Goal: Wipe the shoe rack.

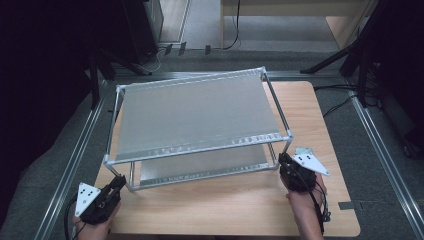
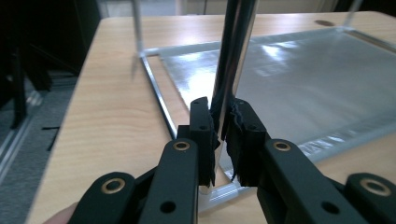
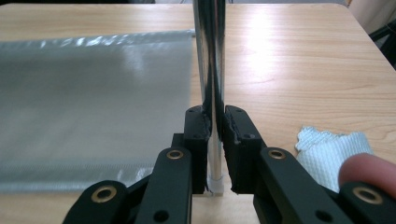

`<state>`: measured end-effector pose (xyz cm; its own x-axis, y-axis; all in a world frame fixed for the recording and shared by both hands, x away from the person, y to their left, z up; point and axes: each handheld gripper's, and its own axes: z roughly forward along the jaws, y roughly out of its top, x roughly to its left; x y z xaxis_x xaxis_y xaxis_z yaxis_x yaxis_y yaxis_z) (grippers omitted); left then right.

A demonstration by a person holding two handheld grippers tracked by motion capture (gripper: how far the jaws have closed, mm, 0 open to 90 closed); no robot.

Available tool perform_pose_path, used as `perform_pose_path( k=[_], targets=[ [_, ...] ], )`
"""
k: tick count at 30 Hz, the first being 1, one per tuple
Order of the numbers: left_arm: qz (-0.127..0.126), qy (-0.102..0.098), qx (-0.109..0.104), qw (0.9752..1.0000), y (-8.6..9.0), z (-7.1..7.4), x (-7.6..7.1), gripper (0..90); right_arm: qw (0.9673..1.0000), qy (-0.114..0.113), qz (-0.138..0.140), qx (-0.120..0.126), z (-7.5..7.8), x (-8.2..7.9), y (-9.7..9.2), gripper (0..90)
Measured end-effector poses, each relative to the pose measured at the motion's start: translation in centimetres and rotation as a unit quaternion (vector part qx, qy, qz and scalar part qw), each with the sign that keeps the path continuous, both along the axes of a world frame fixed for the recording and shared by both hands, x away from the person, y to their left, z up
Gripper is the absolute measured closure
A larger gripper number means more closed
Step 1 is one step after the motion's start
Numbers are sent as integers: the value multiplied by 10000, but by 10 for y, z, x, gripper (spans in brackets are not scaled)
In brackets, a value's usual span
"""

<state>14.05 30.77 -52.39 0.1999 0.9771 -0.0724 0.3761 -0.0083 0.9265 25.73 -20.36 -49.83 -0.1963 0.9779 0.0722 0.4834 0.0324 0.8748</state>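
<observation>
A two-shelf metal rack (image 1: 200, 107) stands on the wooden table (image 1: 225, 210), its lower shelf (image 1: 200, 169) just above the tabletop. My left gripper (image 1: 119, 182) is at the rack's front left corner. In the left gripper view the left gripper (image 2: 223, 128) is shut on the chrome front left post (image 2: 233, 56), low on the post. My right gripper (image 1: 283, 160) is at the front right corner. In the right gripper view the right gripper (image 3: 215, 126) is shut on the chrome front right post (image 3: 210, 56), also near its foot.
A white cloth (image 3: 331, 149) lies on the table just right of the right gripper, also in the high view (image 1: 303, 150). Aluminium floor rails (image 1: 75, 160) run along both sides of the table. Dark stand legs (image 1: 360, 65) are at the back right.
</observation>
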Motion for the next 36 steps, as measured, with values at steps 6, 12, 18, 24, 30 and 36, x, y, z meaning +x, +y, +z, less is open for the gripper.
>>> perform_pose_path(
  k=[6, 12, 18, 24, 30, 36],
  targets=[
    [-144, -25, 19, 9999, -7, -1, -14, 815, 9999, -17, -86, 59, 0, 14, -1, 805],
    [-232, -69, -168, 9996, -8, 1, -17, 790, 9989, -290, 220, 303, 11, 13, -10, 662],
    [-379, -84, -106, 9992, -12, 2, -13, 804, 9992, -278, 167, 251, 10, 8, -22, 676],
    [-888, -89, -83, 9960, -24, 3, -14, 806, 9970, -325, 527, 457, 34, -4, -54, 554],
    [-1131, -336, -347, 9924, -30, 5, -16, 752, 9981, -1, 179, 588, 18, 0, -74, 564],
    [-1007, -279, -213, 9943, -35, 3, -15, 791, 9989, 75, 97, 456, 13, 34, -46, 525]
  ],
)
